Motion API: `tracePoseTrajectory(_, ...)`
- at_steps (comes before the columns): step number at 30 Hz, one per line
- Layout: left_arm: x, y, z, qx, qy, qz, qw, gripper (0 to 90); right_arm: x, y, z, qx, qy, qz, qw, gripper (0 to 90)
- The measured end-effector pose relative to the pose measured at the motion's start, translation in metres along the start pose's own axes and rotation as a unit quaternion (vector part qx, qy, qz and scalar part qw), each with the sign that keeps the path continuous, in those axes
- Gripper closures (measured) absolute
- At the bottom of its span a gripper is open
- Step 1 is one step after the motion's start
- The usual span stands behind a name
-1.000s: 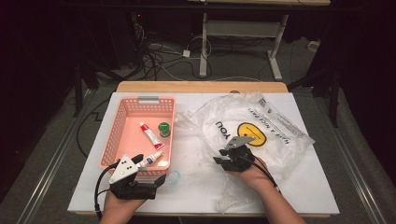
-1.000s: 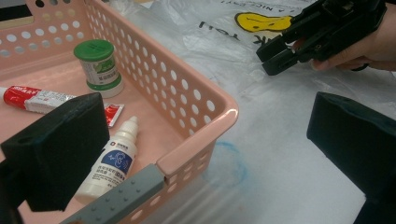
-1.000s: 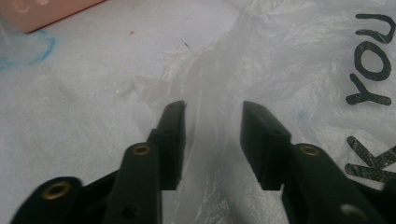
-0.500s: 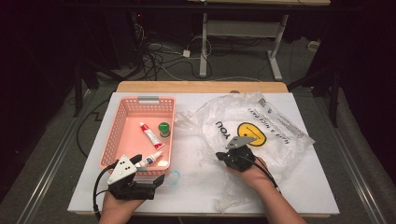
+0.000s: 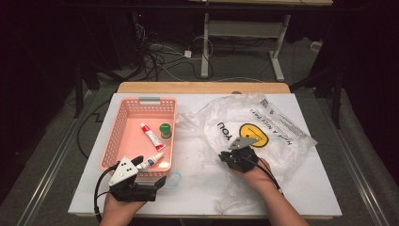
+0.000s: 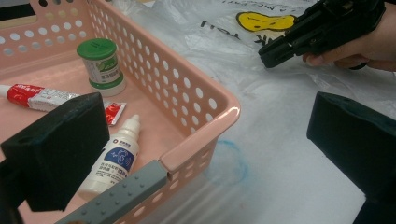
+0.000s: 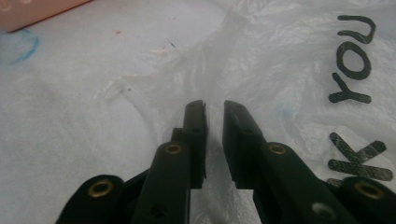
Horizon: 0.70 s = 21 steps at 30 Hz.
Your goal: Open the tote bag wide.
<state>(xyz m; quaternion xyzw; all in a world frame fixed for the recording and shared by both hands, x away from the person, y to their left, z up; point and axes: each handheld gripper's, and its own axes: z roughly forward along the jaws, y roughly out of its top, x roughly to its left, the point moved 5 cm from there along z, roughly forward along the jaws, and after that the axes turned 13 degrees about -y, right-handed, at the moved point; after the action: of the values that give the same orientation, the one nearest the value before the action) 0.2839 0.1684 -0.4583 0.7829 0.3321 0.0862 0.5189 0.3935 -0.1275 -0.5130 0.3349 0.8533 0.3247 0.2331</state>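
A pink basket (image 5: 120, 136) holds a red-and-white tube (image 5: 149, 133), a green-capped jar (image 5: 165, 130) and a white dropper bottle (image 5: 151, 161). My left gripper (image 5: 153, 172) stands wide open at the basket's near right corner (image 6: 205, 140), its jaws either side of that corner and touching nothing. A clear plastic bag (image 5: 282, 136) with a yellow smiley lies to the right. My right gripper (image 5: 228, 157) rests low on the bag's left edge. Its jaws (image 7: 214, 105) have just been opening and now stand a narrow gap apart, with bag film (image 7: 261, 60) under them and not pinched.
The white table (image 5: 197, 188) carries a faint blue ring mark (image 5: 175, 178) beside the basket. Crumpled bag film spreads toward the front edge (image 5: 230, 197). Beyond the table's far edge are cables and desk legs on the floor.
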Motion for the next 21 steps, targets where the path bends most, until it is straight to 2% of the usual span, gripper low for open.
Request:
tracePoseTrajectory(6,0.0001,-0.0002,0.0000,-0.001,-0.001,-0.001,1.0000,0.0,0.0062,0.0018,0.0036,-0.003,-0.001,-0.017,0.9998,55.8)
tracePoseTrajectory(9,-0.0002,-0.0003,0.0006,0.000,-0.001,-0.001,1.0000,0.0,0.0075,0.0045,0.0044,-0.009,0.004,-0.010,0.9999,51.3)
tracePoseTrajectory(10,-0.0003,-0.0002,0.0006,0.000,-0.001,-0.001,1.0000,0.0,0.0077,0.0050,0.0056,-0.009,0.005,-0.014,0.9999,51.4)
tracePoseTrajectory(11,-0.0004,-0.0002,0.0006,0.000,-0.001,0.000,1.0000,0.0,0.0089,0.0049,0.0065,-0.005,0.002,-0.009,0.9999,52.1)
tracePoseTrajectory(12,-0.0004,-0.0002,0.0006,0.001,-0.001,0.000,1.0000,0.0,0.0084,0.0046,0.0080,-0.004,-0.001,-0.016,0.9999,54.3)
tracePoseTrajectory(14,-0.0004,-0.0001,0.0003,0.000,-0.001,0.000,1.0000,0.0,0.0087,0.0030,0.0099,0.005,0.000,-0.013,0.9999,60.4)
tracePoseTrajectory(21,0.0000,0.0000,-0.0009,0.000,-0.001,0.000,1.0000,0.0,0.0050,0.0029,0.0100,0.006,0.004,0.002,1.0000,82.0)
